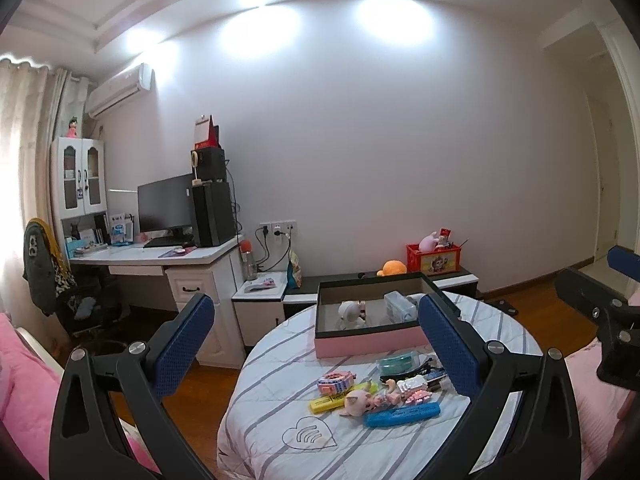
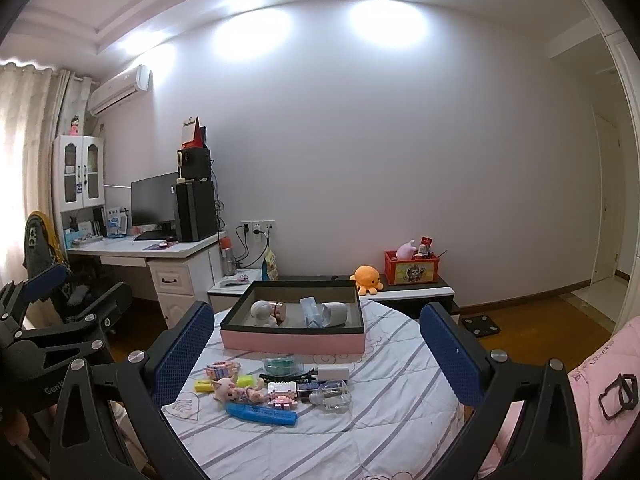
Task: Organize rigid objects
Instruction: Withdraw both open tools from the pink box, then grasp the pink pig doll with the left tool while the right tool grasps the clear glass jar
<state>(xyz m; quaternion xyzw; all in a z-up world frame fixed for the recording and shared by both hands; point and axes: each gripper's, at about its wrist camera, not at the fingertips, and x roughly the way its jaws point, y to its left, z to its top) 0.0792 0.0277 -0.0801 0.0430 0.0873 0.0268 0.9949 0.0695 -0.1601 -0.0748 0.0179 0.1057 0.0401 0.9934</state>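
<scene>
A pink box with a black rim (image 2: 292, 340) (image 1: 368, 346) stands at the far side of a round table with a striped cloth (image 2: 384, 416) (image 1: 264, 400). It holds a white round toy (image 2: 262, 312) and a pale bottle (image 2: 314, 312). In front lie a blue pen case (image 2: 262, 414) (image 1: 402, 414), a pig figure (image 2: 228, 390) (image 1: 358, 402), a yellow marker (image 2: 204, 385), a pink block model (image 2: 282, 394), a clear glass bottle (image 2: 332, 396), a teal roll (image 2: 282, 365) and a white charger (image 2: 334, 372). My left gripper (image 1: 316, 344) and right gripper (image 2: 316, 348) are open, empty, above the table's near edge.
A white desk with monitor and computer tower (image 2: 176, 216) stands at the left wall, with an office chair (image 1: 60, 280) beside it. A low cabinet carries an orange plush (image 2: 366, 278) and a red crate (image 2: 414, 268). Pink bedding (image 2: 600, 392) lies at right.
</scene>
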